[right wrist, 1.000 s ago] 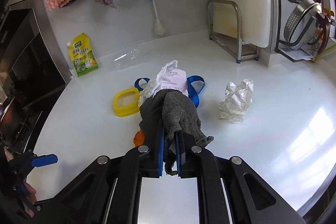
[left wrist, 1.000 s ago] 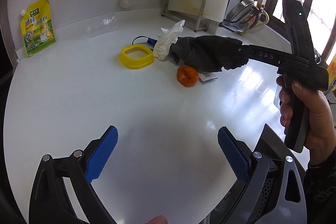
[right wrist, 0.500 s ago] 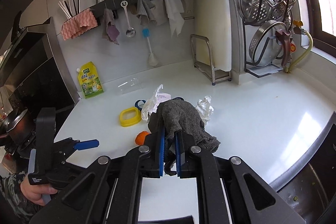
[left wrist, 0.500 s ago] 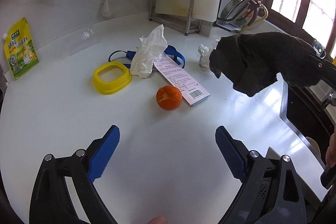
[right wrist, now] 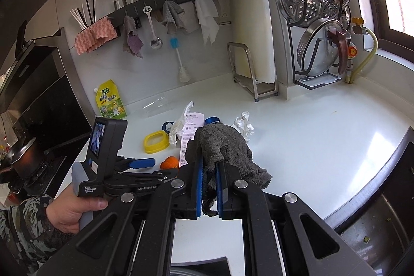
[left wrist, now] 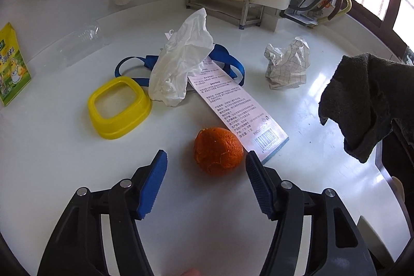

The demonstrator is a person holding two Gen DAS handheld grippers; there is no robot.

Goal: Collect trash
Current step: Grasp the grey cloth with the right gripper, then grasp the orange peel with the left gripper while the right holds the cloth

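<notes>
Orange peel: torn, domed shell on the white bench, between the left claw pads, untouched; jaws have just been closing, not yet clenched. Label card at 1 o'clock, touching it. Tissue and yellow ring at 11, crumpled paper at 2. Right claw grasps a grey rag at 3, over the bench edge. Clear room at 9.

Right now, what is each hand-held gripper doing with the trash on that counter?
Left hand-held gripper closing around orange peel, pads not touching yet. Right hand-held gripper shut on grey rag, lifted clear. Printed slip lies beside the peel.
</notes>
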